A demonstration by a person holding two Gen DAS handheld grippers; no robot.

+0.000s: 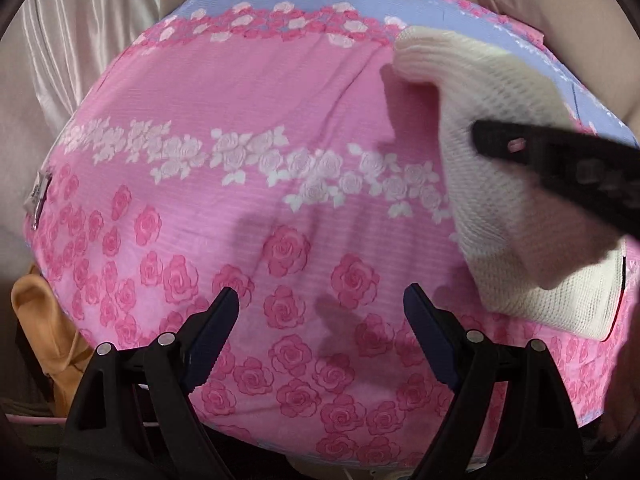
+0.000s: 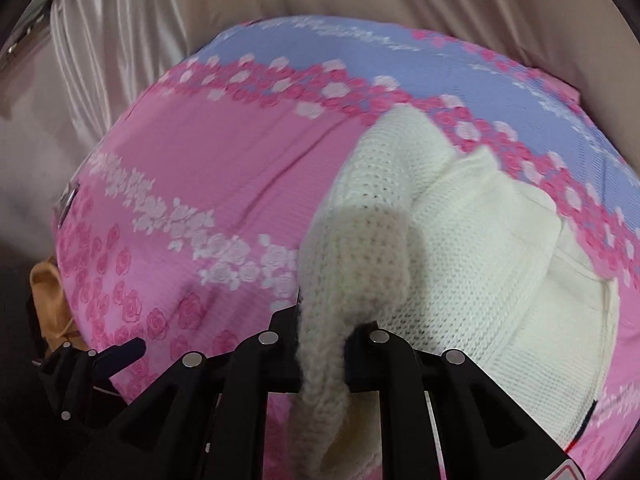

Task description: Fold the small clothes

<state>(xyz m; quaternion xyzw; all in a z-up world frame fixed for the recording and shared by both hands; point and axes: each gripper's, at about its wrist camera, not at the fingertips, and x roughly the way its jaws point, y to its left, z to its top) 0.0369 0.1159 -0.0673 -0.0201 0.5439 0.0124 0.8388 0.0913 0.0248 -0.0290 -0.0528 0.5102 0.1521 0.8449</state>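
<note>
A home bedroom: rose-print bedsheet (image 1: 256, 128), satin curtains (image 1: 72, 40) behind.

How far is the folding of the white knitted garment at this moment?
Early stage. The white knitted garment lies partly bunched on the pink rose-print cloth. The right hand-held gripper pinches one knitted part, lifting it. The left hand-held gripper is open and empty. Flat folding remains.

1. Left gripper (image 1: 322, 316): jaws spread wide, nothing between the 2 fingers, hovering low over the surface.
2. Right gripper (image 2: 324, 330): jaws closed together, pinching knit fabric; seen from the left wrist view as a dark blurred bar at upper right.
</note>
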